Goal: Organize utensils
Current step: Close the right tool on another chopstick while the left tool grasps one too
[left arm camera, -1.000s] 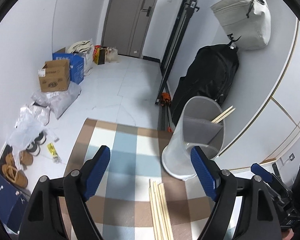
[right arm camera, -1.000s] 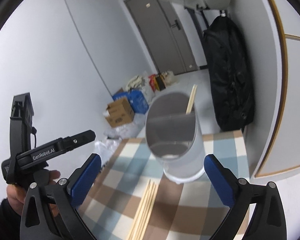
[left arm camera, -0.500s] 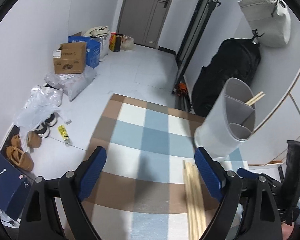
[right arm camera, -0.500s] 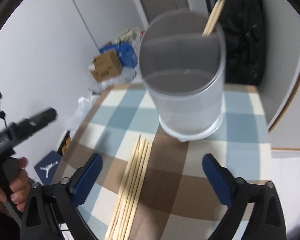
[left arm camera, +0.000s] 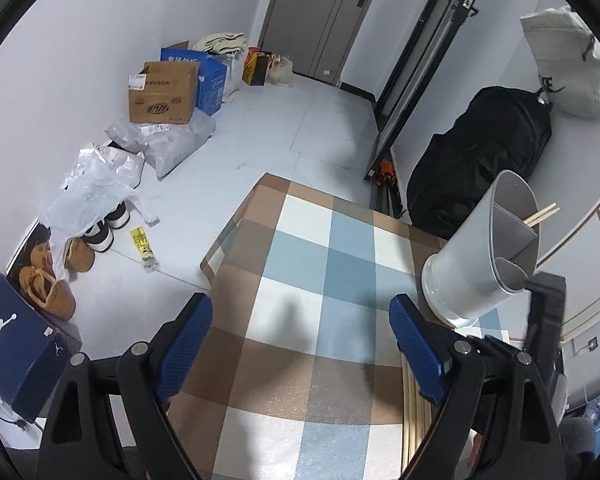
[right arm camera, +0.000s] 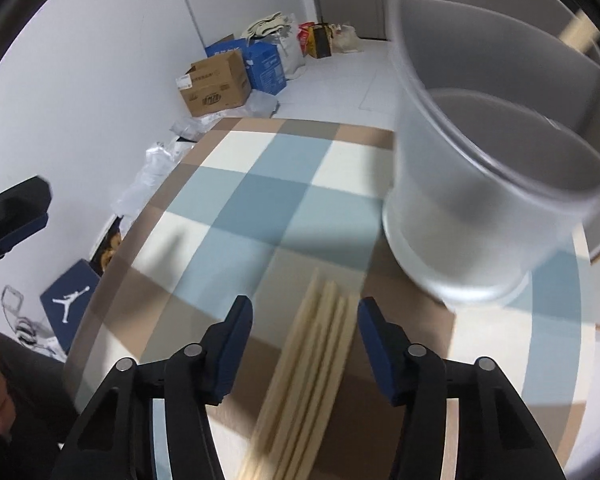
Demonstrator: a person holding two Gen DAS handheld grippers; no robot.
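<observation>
A bundle of loose wooden chopsticks (right arm camera: 320,352) lies on the checked tablecloth (right arm camera: 260,200), in front of a translucent grey divided holder (right arm camera: 480,184). My right gripper (right arm camera: 306,340) hangs just over them. Its jaws are closing with the chopsticks between the blue pads, which do not touch them. A pair of chopsticks (left arm camera: 542,214) leans in the holder (left arm camera: 480,256). My left gripper (left arm camera: 300,344) stands open over bare cloth (left arm camera: 300,264), left of the holder, with nothing between its fingers. In the left wrist view the loose chopsticks (left arm camera: 414,408) are partly hidden behind its right finger.
The table's left edge drops to a white floor. There lie a cardboard box (left arm camera: 162,94), plastic bags (left arm camera: 96,184), shoes (left arm camera: 48,284) and a dark shoe box (left arm camera: 16,340). A black bag (left arm camera: 480,160) leans against the right wall behind the holder.
My right gripper has sunk towards the loose chopsticks and its jaws have narrowed around them. My left gripper has shifted left and down, so the holder now sits at the right of its view.
</observation>
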